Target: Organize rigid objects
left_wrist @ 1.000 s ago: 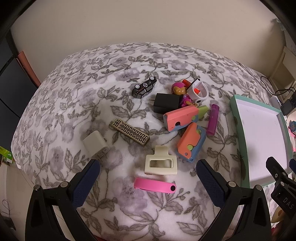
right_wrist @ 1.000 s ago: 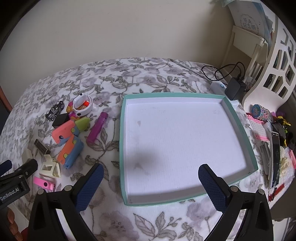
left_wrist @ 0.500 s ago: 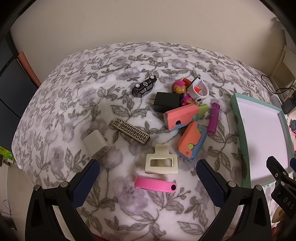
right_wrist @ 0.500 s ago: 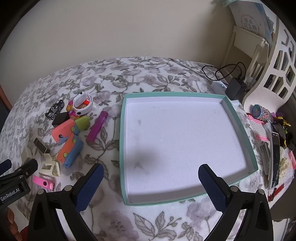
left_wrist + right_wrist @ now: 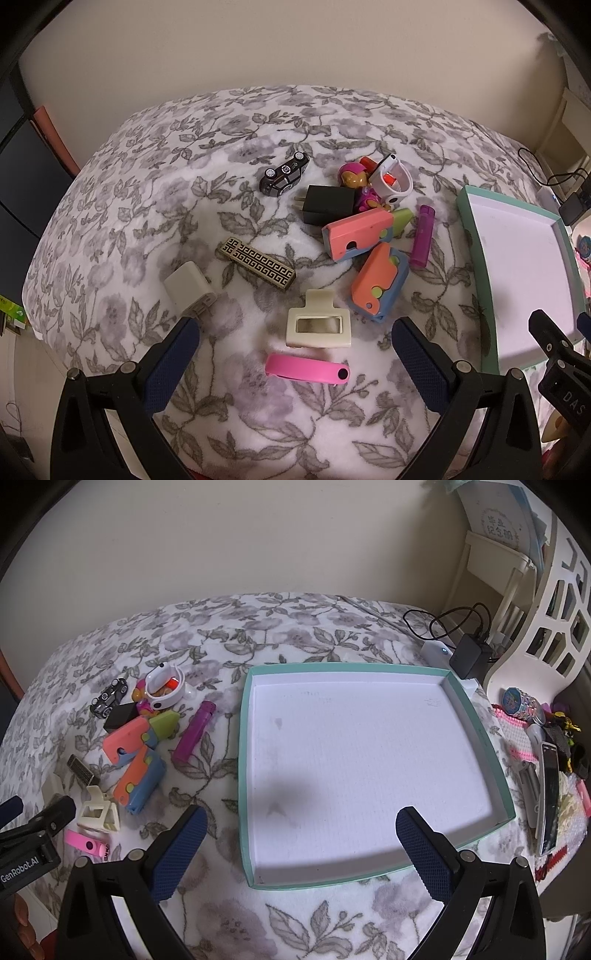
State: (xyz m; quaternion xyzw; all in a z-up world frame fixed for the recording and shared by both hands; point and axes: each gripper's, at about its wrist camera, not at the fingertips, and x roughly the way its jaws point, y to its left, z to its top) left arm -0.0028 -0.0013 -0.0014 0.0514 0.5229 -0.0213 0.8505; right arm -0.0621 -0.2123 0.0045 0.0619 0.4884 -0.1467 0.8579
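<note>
A heap of small rigid things lies on a floral blanket. My left gripper (image 5: 295, 341) hangs open over a cream hair clip (image 5: 318, 325) and a pink bar (image 5: 307, 369). Beyond them lie a gold patterned bar (image 5: 260, 262), a white charger (image 5: 189, 288), a black charger (image 5: 327, 203), a toy car (image 5: 284, 172), two orange-and-blue toys (image 5: 356, 233), a purple tube (image 5: 423, 236) and a white band (image 5: 393, 179). My right gripper (image 5: 301, 829) is open above the empty teal-rimmed tray (image 5: 244, 760), holding nothing.
The tray (image 5: 476, 236) lies right of the heap. A black adapter (image 5: 470, 655) with its cable sits behind the tray. A white shelf (image 5: 546, 620) and a strip of trinkets (image 5: 550, 775) line the right side. A wall runs behind the blanket.
The left wrist view has shifted slightly, the tray showing less at the right edge. Both grippers stay open and nothing on the blanket has moved.
</note>
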